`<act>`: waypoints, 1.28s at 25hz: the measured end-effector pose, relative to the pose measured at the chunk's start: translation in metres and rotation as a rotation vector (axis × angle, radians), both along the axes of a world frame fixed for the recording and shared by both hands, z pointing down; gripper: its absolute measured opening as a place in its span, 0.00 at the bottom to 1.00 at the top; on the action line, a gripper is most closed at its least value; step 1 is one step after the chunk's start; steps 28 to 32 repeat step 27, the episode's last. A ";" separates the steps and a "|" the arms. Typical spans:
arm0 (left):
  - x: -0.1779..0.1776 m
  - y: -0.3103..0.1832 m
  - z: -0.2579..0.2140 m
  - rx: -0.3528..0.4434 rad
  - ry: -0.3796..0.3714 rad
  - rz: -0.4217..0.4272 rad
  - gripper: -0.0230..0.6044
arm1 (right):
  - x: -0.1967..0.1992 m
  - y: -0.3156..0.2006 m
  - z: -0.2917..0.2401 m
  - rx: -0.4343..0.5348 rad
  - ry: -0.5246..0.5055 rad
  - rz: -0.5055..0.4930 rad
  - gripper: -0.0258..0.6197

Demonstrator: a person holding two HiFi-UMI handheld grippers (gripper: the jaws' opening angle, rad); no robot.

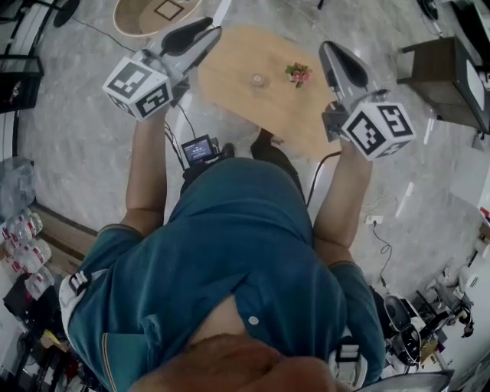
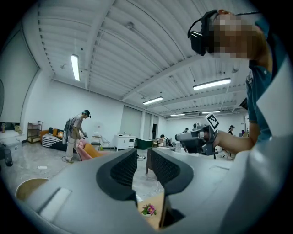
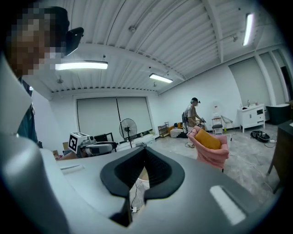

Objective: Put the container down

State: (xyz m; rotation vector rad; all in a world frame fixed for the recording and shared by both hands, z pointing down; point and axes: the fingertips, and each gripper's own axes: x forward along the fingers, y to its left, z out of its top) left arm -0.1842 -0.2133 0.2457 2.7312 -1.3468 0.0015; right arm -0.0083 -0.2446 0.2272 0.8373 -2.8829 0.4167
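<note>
A small pale container point(image 1: 258, 79) stands on the oval wooden table point(image 1: 230, 84) far below me, beside a little pot of pink flowers point(image 1: 298, 73). Both grippers are held high above the table and grip nothing. My left gripper point(image 1: 208, 32) hangs over the table's left end. In the left gripper view its jaws point(image 2: 143, 154) stand close together with only floor, the table edge and the flowers point(image 2: 148, 210) seen past them. My right gripper point(image 1: 331, 52) is over the table's right side, and its jaws point(image 3: 144, 151) meet at the tips.
A round beige table point(image 1: 157, 14) stands beyond the wooden one, and a dark side table point(image 1: 444, 73) at the right. Cables and a small screen point(image 1: 197, 149) lie by my feet. A pink armchair point(image 3: 208, 147) and a person point(image 3: 193, 119) are far off.
</note>
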 end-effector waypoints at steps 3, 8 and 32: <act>0.005 0.018 -0.028 0.049 -0.013 0.020 0.18 | 0.000 0.011 -0.014 0.055 0.031 -0.001 0.05; 0.009 0.045 -0.060 0.124 -0.042 0.047 0.18 | -0.004 0.028 -0.031 0.119 0.070 0.004 0.05; -0.010 0.063 -0.047 0.120 -0.019 0.047 0.18 | -0.027 0.056 -0.029 0.121 0.093 -0.002 0.05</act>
